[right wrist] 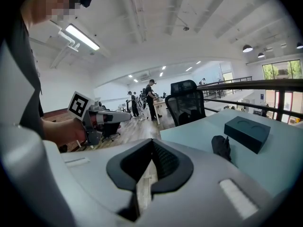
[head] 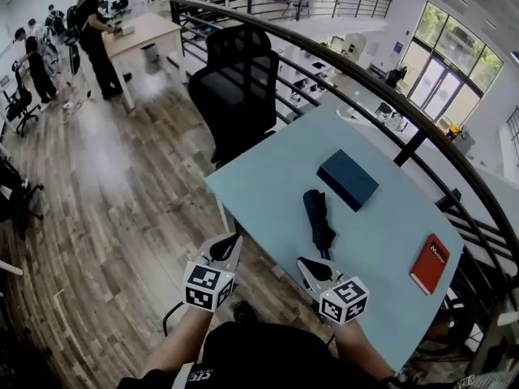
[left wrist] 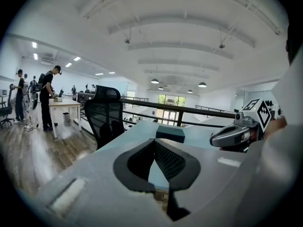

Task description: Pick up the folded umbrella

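Both hand-held grippers are clenched on nothing, jaw tips meeting with no object between them. The left hand-held gripper [head: 229, 243] [left wrist: 155, 143] hangs just off the near-left edge of the surface [head: 268, 177], over the wood floor [head: 122, 201]. The right hand-held gripper [head: 306, 266] [right wrist: 151, 143] sits over that same edge and points toward the umbrella [head: 319, 215].

The umbrella, black and folded, lies flat on the pale blue surface with its length running away from the person. Its near end is just beyond the right jaw tips and not touching them. In the right gripper view it [right wrist: 221, 147] shows to the right of the jaws, not between them.

A dark box [head: 347, 179] [left wrist: 170, 133] [right wrist: 247, 132] lies near the umbrella's far end, to its right and apart from it. A red book [head: 430, 263] rests by the right edge, well apart from both. A black chair [head: 239, 87] stands at the far-left corner, beside a curved railing [head: 340, 59].
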`<move>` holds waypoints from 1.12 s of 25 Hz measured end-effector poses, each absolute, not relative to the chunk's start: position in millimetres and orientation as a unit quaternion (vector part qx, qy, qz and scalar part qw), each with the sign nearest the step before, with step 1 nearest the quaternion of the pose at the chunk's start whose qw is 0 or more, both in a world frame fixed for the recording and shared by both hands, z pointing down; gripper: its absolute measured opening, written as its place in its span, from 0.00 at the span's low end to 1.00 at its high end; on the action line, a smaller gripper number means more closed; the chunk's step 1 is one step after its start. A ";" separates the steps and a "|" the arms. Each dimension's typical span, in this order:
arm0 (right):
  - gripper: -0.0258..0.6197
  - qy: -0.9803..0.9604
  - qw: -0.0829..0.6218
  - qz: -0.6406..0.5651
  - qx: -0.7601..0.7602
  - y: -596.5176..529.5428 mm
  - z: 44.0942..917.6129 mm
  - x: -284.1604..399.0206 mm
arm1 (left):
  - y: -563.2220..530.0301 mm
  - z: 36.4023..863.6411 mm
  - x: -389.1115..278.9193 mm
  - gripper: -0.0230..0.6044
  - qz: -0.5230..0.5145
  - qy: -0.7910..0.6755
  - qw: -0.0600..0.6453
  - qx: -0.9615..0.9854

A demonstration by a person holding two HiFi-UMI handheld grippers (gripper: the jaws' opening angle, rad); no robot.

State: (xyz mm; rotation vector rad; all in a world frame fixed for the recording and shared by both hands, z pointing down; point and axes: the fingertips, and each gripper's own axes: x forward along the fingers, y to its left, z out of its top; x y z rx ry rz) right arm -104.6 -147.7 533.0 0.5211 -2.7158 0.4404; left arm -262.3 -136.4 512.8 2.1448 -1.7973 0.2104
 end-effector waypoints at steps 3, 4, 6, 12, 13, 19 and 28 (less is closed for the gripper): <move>0.04 -0.952 0.168 0.158 0.199 -153.5 534.2 -111.1 | -146.0 515.7 -267.2 0.04 0.077 -0.619 0.167 0.764; 0.04 -0.951 0.168 0.160 0.205 -156.9 535.1 -112.3 | -150.7 516.1 -268.4 0.04 0.078 -0.616 0.167 0.766; 0.04 -0.948 0.171 0.165 0.213 -162.1 539.2 -112.3 | -159.1 517.5 -268.0 0.04 0.078 -0.609 0.167 0.772; 0.04 -0.932 0.194 0.186 0.245 -184.8 556.6 -91.4 | -186.1 531.6 -254.4 0.04 0.084 -0.592 0.183 0.780; 0.04 -0.929 0.196 0.189 0.251 -190.7 558.4 -85.9 | -191.9 531.0 -250.6 0.04 0.085 -0.591 0.183 0.781; 0.04 -0.924 0.195 0.183 0.272 -240.6 556.2 -66.6 | -233.0 522.7 -231.9 0.04 0.091 -0.582 0.174 0.789; 0.12 -0.926 0.205 0.200 0.244 -289.8 564.3 -44.2 | -289.1 511.8 -204.0 0.05 0.102 -0.581 0.163 0.791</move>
